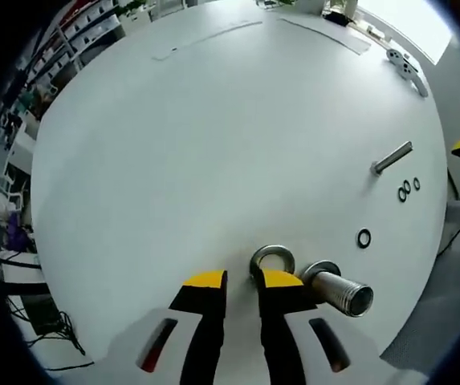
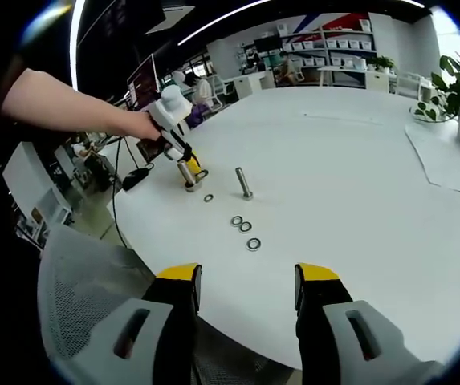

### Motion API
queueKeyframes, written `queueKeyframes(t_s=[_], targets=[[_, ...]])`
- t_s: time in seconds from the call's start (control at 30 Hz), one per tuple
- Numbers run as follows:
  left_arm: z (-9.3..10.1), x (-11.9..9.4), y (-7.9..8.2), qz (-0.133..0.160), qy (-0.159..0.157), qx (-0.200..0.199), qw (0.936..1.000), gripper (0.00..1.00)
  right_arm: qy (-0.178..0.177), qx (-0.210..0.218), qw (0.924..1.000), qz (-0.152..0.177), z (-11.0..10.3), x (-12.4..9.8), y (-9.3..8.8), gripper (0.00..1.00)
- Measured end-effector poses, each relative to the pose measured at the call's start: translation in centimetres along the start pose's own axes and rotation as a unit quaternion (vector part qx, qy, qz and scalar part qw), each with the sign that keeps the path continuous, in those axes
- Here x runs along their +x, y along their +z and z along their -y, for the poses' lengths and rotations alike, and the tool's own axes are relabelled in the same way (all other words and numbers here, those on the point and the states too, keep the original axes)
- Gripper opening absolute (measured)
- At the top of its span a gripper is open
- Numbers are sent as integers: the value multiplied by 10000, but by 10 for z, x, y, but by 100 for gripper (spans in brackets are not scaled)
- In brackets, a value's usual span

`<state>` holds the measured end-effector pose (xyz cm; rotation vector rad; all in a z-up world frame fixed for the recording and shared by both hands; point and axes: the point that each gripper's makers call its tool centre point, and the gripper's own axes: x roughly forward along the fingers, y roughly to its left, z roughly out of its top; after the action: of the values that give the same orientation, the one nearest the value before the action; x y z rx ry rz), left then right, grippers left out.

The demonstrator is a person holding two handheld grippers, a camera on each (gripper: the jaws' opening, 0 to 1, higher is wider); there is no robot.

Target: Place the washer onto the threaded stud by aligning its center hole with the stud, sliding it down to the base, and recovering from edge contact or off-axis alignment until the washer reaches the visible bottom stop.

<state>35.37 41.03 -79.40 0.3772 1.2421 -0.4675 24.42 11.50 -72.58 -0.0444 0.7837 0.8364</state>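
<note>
Yellow-tipped left gripper (image 1: 240, 281) jaws, metal ring washer (image 1: 272, 259), ribbed threaded stud (image 1: 342, 290)

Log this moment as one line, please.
left gripper: fingers apart at large washer beside thick stud | right gripper: open, clear of table | thin stud, small washers: untouched

A broad white bench (image 1: 213, 128) carries everything here. In the left gripper view a large washer (image 1: 272, 260) lies flat just ahead of the jaws, with a thick threaded stud (image 1: 338, 289) just right of them and a small dark ring (image 1: 364, 238) further ahead. Beyond that, off to the right, stand a slim bolt (image 1: 392, 158) and three small rings (image 1: 408, 188) beside it.
</note>
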Motion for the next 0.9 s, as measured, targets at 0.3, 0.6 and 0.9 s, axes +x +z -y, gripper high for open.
queueKeyframes(t_s=[0.3,0.6,0.9], targets=[[7,3,9,85,-128,-40,9999,14,-17,15,10000,-10,0,1,-1,49],[1,2,-2,-96,-21,150,9998,13,-23,-3,10000,-27,1,1,-2,49],[-9,-2,-23,-200,62,16,9998,11,8,-3,10000,-35,-2,2,-2,49]])
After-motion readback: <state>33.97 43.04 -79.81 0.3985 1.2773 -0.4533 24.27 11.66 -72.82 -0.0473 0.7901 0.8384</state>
